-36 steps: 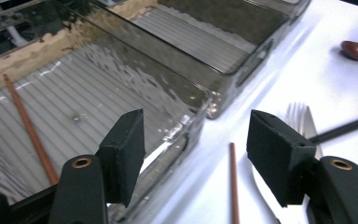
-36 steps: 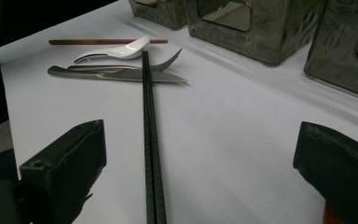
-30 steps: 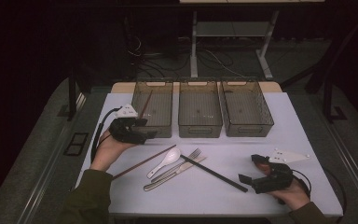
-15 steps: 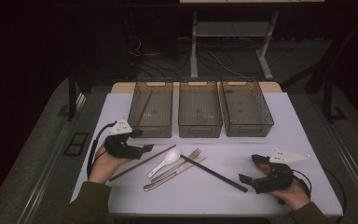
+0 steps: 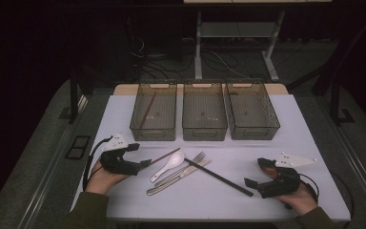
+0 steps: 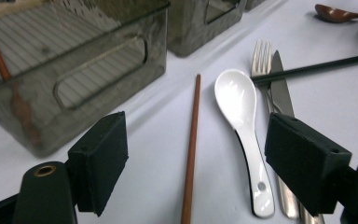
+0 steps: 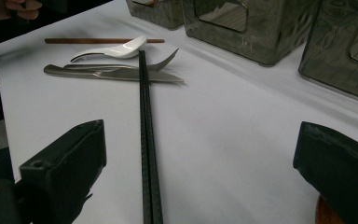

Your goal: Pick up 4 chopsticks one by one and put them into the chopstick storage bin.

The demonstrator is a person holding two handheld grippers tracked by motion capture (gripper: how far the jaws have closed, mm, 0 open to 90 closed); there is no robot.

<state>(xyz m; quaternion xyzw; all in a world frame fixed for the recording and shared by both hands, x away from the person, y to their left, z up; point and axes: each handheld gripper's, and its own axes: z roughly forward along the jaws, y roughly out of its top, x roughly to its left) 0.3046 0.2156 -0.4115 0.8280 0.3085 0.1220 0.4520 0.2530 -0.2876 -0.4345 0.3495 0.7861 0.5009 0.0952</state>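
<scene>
My left gripper (image 5: 142, 156) hovers low over the table's left side. Its jaws have just been opening and stand open (image 6: 200, 170). A brown chopstick (image 6: 192, 135) lies on the table in line between them, untouched (image 5: 164, 156). Beside it lie a white spoon (image 5: 169, 165), a fork (image 6: 261, 60), a knife (image 5: 171, 182) and black chopsticks (image 5: 219, 176). A second brown chopstick (image 5: 147, 112) rests in the left bin (image 5: 138, 129). My right gripper (image 5: 256, 172) rests open at the near right, and the black chopsticks (image 7: 147, 140) run up between its jaws (image 7: 203, 172).
Three smoky plastic bins stand in a row at the back, with the middle bin (image 5: 205, 131) and the right bin (image 5: 271, 129) next to the left one. A brown spoon (image 6: 338, 13) lies by the right gripper. The table's front edge is close to both hands.
My left gripper has drawn back from the front of the left bin toward the person and sunk closer to the table, with its jaws wider. The right gripper has stayed put.
</scene>
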